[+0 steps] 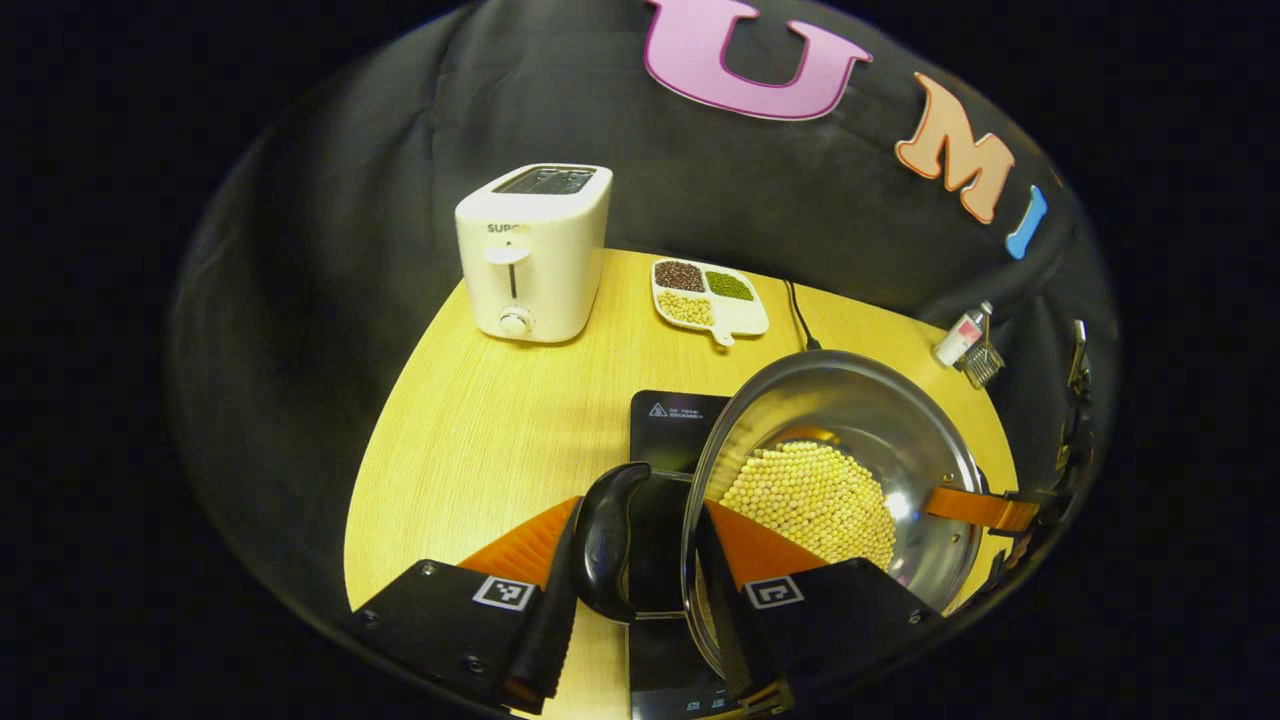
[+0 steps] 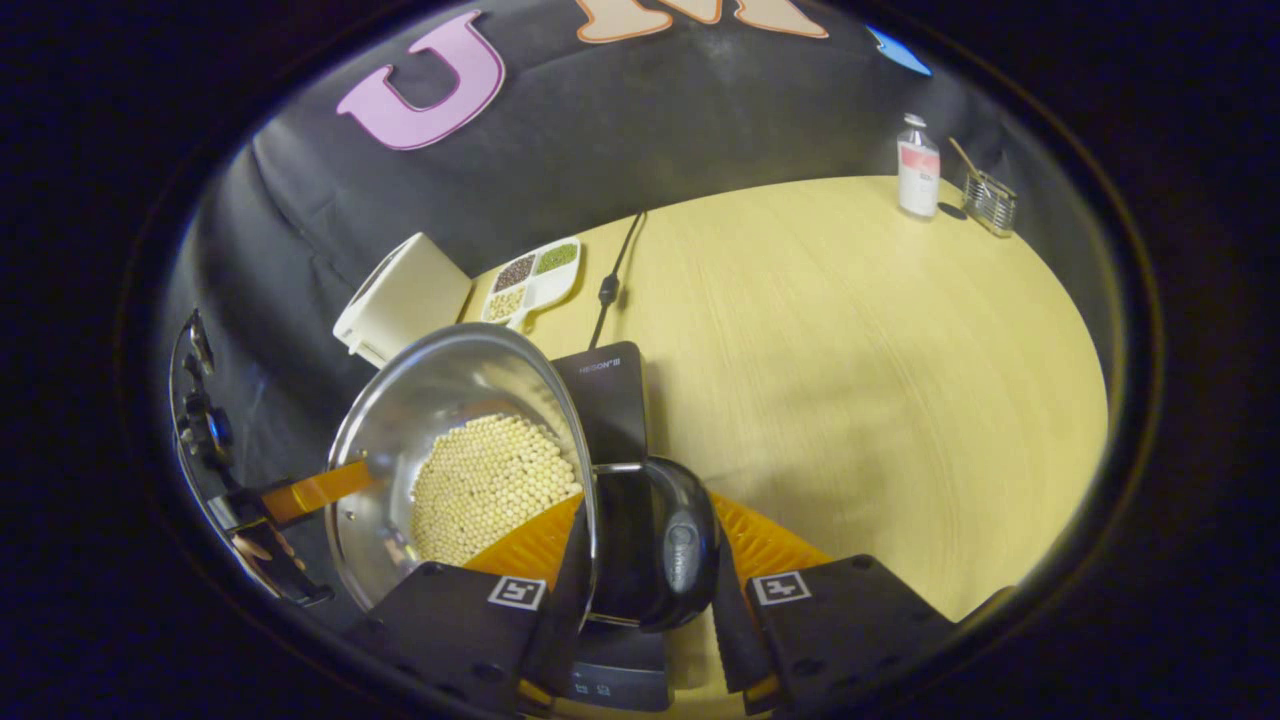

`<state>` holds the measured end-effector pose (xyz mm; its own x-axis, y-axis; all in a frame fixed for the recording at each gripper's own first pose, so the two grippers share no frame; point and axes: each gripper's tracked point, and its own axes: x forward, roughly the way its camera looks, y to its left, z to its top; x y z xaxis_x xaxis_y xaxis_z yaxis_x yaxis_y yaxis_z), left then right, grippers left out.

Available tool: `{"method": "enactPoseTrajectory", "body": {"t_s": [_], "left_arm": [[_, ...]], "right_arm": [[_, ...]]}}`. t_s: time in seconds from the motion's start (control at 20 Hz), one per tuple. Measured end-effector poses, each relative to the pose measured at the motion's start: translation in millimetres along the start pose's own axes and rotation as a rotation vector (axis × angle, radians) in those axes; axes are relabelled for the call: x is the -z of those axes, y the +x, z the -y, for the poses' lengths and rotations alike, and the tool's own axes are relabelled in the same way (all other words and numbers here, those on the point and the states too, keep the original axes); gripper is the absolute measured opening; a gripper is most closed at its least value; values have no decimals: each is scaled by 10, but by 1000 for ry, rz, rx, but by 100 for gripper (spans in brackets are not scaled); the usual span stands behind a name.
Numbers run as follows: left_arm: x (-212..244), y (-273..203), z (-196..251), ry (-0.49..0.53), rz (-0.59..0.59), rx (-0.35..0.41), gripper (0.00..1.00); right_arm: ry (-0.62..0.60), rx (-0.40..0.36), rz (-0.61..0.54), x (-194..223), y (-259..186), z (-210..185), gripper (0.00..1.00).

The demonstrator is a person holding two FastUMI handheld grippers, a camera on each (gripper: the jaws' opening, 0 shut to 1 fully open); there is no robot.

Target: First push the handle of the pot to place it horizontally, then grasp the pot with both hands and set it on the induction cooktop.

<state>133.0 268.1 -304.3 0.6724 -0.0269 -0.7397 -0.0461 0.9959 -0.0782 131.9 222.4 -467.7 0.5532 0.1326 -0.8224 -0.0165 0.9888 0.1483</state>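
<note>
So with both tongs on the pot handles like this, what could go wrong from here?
1. The pot looks tilted, and the beans are heaped to one side; they could spill over the rim.
2. Each handle sits between the fingers by a narrow grip, so the pot might twist or slip.
3. The cooktop lies right below; a hard landing could knock it.

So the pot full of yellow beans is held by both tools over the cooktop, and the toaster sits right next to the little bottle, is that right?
Not quite. The toaster sits beside the divided dish of beans, not the bottle; the right gripper view shows the bottle across the table by a small wire rack. The rest holds: both tools, left tool and right tool, hold the pot above the cooktop.
</note>
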Motion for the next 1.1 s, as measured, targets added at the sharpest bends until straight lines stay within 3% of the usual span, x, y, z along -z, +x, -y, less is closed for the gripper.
{"method": "enactPoseTrajectory", "body": {"t_s": [0.15,0.2,0.25,0.35,0.4,0.45,0.5,0.65,0.85,1.1], "left_arm": [[-51,-12,18,-47,43,-5,67],[-148,-29,-18,-42,84,-25,69],[-235,-55,-48,-27,122,-44,72],[-387,-152,-102,20,184,-92,89],[-446,-187,-121,47,205,-108,98],[-509,-257,-93,67,226,-117,97],[-567,-318,-68,86,248,-122,97],[-711,-520,53,131,315,-136,97],[-832,-862,296,160,392,-158,97],[-931,-1408,777,191,489,-159,96]], "right_arm": [[-2,-36,-3,48,-5,-72,53],[-11,-44,-2,31,-26,-91,58],[-20,-44,10,27,-39,-90,67],[-30,-32,45,-45,-153,-53,94],[-28,-34,59,-59,-167,-50,92],[-24,-34,83,-115,-225,-37,92],[-18,-34,114,-189,-294,-17,100],[2,-15,195,-377,-542,84,100],[-33,72,311,-622,-1007,364,100],[-70,49,443,-944,-1664,387,100]]}}
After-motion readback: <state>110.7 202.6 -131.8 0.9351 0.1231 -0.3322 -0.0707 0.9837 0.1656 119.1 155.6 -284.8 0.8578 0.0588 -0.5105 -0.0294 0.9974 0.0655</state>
